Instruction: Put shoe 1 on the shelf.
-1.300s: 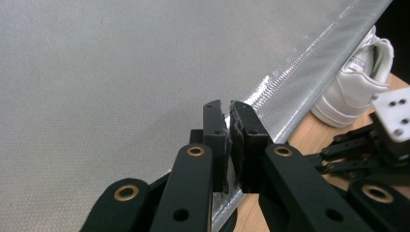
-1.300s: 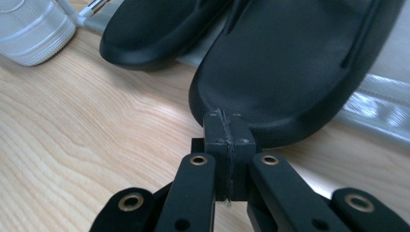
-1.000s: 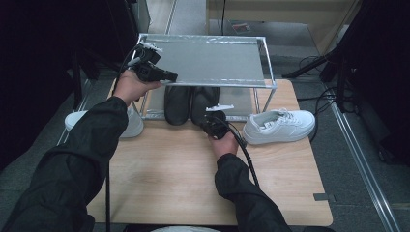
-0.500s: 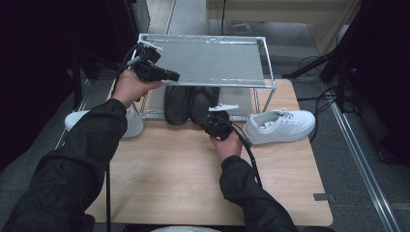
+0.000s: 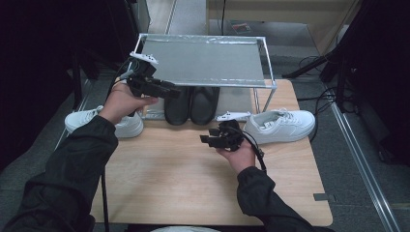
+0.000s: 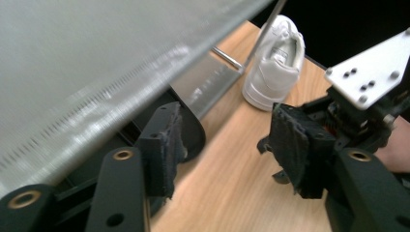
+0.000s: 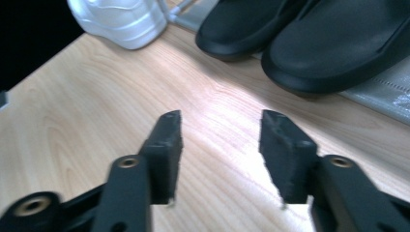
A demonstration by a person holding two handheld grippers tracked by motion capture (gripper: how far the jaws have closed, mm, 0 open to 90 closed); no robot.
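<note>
The pair of black shoes (image 5: 191, 104) sits side by side on the lower level of the metal rack (image 5: 208, 60) at the table's (image 5: 193, 179) far edge, toes toward the person. The left gripper (image 5: 169, 90) hovers above them beside the rack's top shelf; the right gripper (image 5: 205, 140) hangs over bare wood in front of them. The jaws of both have just been opening, stand wide, and hold nothing.

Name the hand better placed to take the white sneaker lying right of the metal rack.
Right: its tool hangs open just beside that white sneaker; the left tool is over at the rack.
</note>
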